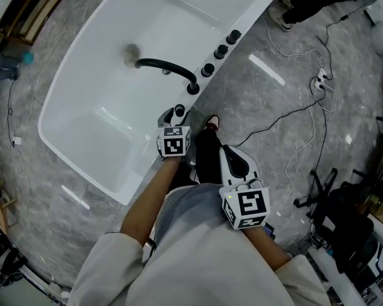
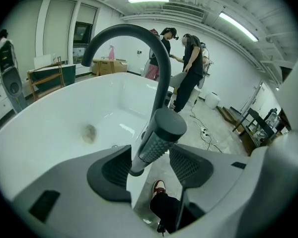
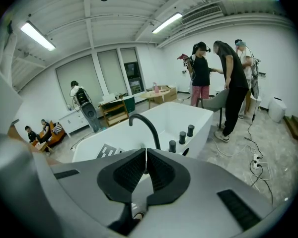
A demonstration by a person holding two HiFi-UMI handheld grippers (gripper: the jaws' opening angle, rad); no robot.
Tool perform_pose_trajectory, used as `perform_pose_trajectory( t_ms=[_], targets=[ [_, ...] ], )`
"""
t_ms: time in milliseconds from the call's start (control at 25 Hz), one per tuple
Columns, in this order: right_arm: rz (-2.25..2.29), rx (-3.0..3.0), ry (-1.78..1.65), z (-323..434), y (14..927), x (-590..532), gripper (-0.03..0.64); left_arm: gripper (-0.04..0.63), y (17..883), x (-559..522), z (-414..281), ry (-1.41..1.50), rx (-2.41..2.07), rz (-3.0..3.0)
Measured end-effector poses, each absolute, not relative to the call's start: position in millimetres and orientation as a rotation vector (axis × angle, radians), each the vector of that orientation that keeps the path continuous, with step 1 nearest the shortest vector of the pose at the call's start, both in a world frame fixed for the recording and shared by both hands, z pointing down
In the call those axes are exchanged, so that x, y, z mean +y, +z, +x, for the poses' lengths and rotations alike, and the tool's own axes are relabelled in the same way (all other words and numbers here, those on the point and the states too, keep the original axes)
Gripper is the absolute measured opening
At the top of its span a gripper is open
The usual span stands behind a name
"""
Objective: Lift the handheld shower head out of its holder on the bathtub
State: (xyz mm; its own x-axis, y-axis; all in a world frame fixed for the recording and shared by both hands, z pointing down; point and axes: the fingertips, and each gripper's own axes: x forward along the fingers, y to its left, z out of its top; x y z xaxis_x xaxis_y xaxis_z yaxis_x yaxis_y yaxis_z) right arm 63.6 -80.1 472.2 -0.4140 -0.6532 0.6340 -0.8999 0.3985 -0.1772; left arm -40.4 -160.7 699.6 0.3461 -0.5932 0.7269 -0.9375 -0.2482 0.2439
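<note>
The handheld shower head (image 1: 179, 111) stands on the near rim of the white bathtub (image 1: 76, 116), left of the black spout (image 1: 166, 65). In the left gripper view it is a dark grey handle with a knurled grip (image 2: 158, 137), leaning slightly right. My left gripper (image 2: 151, 163) is open, with one jaw on each side of that handle; a narrow gap shows on the right side. Seen from the head view, my left gripper (image 1: 172, 121) sits right at the rim. My right gripper (image 1: 233, 160) hangs back over the floor, shut and empty (image 3: 146, 165).
Three black knobs (image 1: 221, 51) line the rim beyond the spout. The drain (image 1: 130, 54) lies in the basin. Cables and a power strip (image 1: 319, 81) run over the grey floor on the right. People (image 3: 228, 83) stand past the tub's far end. My shoe (image 1: 212, 121) is beside the tub.
</note>
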Motion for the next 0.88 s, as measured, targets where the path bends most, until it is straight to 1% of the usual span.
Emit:
perform_pose_trajectory(
  t_ms=[880],
  targets=[
    [1.375,-2.149,0.713,90,476,-73,0.020,0.227,745,-167,-42,0.750,-1.360,1.851]
  ],
)
